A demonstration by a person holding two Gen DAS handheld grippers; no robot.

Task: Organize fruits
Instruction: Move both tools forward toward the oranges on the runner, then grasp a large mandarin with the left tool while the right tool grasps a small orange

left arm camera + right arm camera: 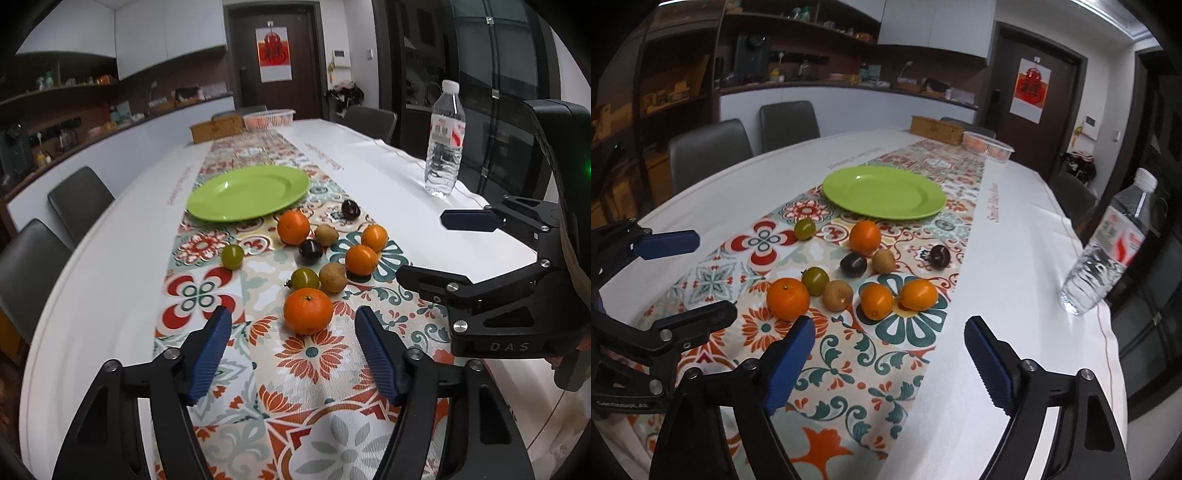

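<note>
Left gripper (293,354): blue ribbed fingers (208,354) standing wide apart, holding nothing, hovering over the patterned floral table runner (314,417) at lower centre of the left wrist view.

Right gripper (890,362): blue ribbed fingers (788,363) likewise spread and empty, lower centre of the right wrist view, straddling the edge where the runner is meeting the white tabletop (1015,266).

Nearest item: large round orange (308,310), lying just ahead of the left fingers, between their tips in the frame, not touched.

Scattered fruits, mid-frame on the runner: three further oranges (362,259); two green-yellow round tomatoes (305,278); two small brown fuzzy kiwifruits (333,277); two dark purple round fruits (311,251). All are sitting loose, some touching neighbours.

Destination, as judged: round lime-green plastic plate (249,192), above the fruits, carrying nothing.

Periphery: clear plastic water bottle with white cap (445,138), upper right, well apart from the fruits.

Progress: nothing is sorted yet; every fruit is waiting to be moved, and the near orange appears to be the first candidate.
</note>
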